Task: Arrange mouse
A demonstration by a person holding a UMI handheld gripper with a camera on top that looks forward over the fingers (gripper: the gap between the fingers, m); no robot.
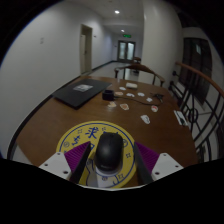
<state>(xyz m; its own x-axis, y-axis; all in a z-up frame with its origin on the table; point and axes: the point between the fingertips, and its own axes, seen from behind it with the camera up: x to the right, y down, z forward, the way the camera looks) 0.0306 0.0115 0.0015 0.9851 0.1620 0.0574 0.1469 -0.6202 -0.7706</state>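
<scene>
A black computer mouse (pixel 109 152) lies on a round yellow mat (pixel 90 133) with blue characters, on a brown wooden table (pixel 60 125). My gripper (pixel 111 158) is open, with the mouse standing between its fingers. The left purple pad (pixel 76 157) and the right purple pad (pixel 147 158) each leave a gap to the mouse's sides. The near part of the mat is hidden behind the mouse and the gripper body.
A dark flat laptop (pixel 75 95) lies at the table's far left. Papers and small objects (pixel 128 103) are scattered across the far middle and right. Chairs (pixel 185 100) stand along the right side. A corridor with a door lies beyond.
</scene>
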